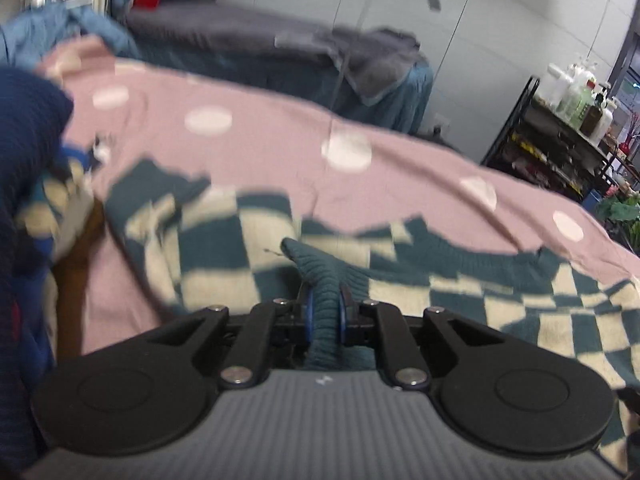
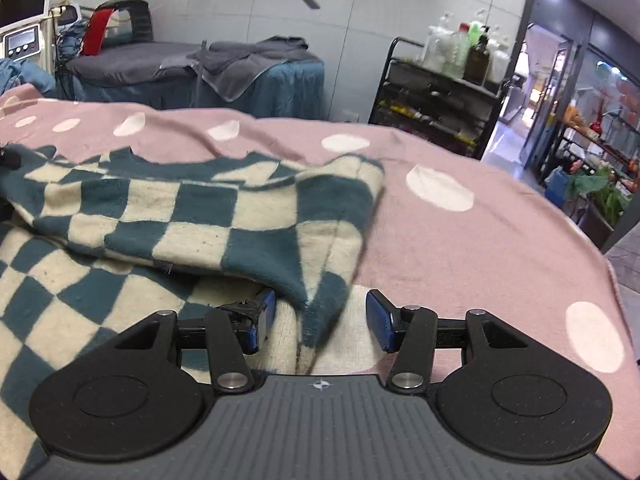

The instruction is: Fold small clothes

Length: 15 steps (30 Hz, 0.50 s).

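Left tool (image 1: 325, 312): seen from its own camera, the tool tilts downward over the bed, its two blue-padded fingers (image 1: 307, 308) drawn almost together and pinching a ribbed teal knit edge (image 1: 326, 280) of the teal-and-cream checkered knit garment (image 1: 248, 248). The pinched fold rises between the pads and stands above the surrounding fabric. The view is blurred.

Right tool (image 2: 320, 316): this tool also points downward, with its jaws spread wide. A folded corner of the same checkered garment (image 2: 200, 216) droops into the gap between the blue pads (image 2: 380, 320), yet neither pad presses on it; the left finger sits partly under the overhanging cloth.

Garment: it lies spread on the pink bed cover with white dots (image 2: 460, 240), one layer doubled back over another, its far edge ragged against the pink.

Left margin of the left view: a dark blue knitted fabric (image 1: 28, 152) and a heap of mixed cloth pieces (image 1: 68, 208), too blurred to identify.

Background: a second bed with grey towels and a teal skirt (image 2: 248, 76), a black wire trolley carrying bottles (image 2: 440, 92), and a grey tiled wall (image 2: 360, 20).
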Motion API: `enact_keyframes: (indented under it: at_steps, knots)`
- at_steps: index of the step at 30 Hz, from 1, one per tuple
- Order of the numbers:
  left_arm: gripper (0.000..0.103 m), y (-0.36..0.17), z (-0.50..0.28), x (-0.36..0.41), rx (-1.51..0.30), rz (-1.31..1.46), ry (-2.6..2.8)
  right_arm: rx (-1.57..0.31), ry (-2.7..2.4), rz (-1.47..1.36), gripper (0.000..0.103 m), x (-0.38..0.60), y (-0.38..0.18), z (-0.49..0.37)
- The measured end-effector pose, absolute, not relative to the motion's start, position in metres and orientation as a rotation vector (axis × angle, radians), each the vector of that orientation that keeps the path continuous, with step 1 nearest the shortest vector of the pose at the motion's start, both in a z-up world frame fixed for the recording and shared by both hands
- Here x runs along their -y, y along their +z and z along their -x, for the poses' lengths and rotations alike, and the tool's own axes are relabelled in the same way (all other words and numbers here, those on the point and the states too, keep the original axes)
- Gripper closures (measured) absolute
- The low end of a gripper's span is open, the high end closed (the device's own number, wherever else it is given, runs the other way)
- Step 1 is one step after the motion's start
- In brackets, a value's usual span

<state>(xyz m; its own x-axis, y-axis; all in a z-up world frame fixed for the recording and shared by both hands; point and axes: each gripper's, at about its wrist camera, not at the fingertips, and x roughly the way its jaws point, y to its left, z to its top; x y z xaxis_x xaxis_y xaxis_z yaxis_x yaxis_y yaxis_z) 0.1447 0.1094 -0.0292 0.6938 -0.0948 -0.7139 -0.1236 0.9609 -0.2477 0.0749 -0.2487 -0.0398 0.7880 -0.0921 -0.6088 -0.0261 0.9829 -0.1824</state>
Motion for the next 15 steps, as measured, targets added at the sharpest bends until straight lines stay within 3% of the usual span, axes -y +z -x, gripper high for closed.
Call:
enact_keyframes:
  at_steps: [2,3,4,5,11,12,14,15]
  knots:
    - [0.092,-0.037,-0.142,-0.109,-0.829,0.266,0.031,-0.675,-0.021,0.236,0.022,0.244,-0.044,-0.079]
    - [0.091,-0.041,-0.142,-0.109,-0.836,0.271,0.031,-0.674,-0.018,0.257,0.034,0.242,-0.045,-0.08]
    - [0.091,-0.044,-0.142,-0.11,-0.843,0.276,0.031,-0.675,-0.014,0.26,0.057,0.241,-0.045,-0.08]
    - [0.091,-0.046,-0.143,-0.11,-0.847,0.271,0.034,-0.682,-0.008,0.245,0.061,0.243,-0.044,-0.079]
    - [0.091,-0.048,-0.148,-0.114,-0.826,0.237,0.085,-0.668,-0.017,0.172,0.068,0.254,-0.039,-0.066]
    - [0.087,-0.05,-0.15,-0.116,-0.838,0.236,0.083,-0.676,-0.016,0.164,0.069,0.257,-0.041,-0.066]
    - [0.084,-0.056,-0.155,-0.119,-0.882,0.237,0.057,-0.671,-0.01,0.161,0.064,0.256,-0.041,-0.067]
    - [0.08,-0.055,-0.153,-0.12,-0.876,0.232,0.058,-0.667,-0.014,0.162,0.052,0.254,-0.039,-0.065]
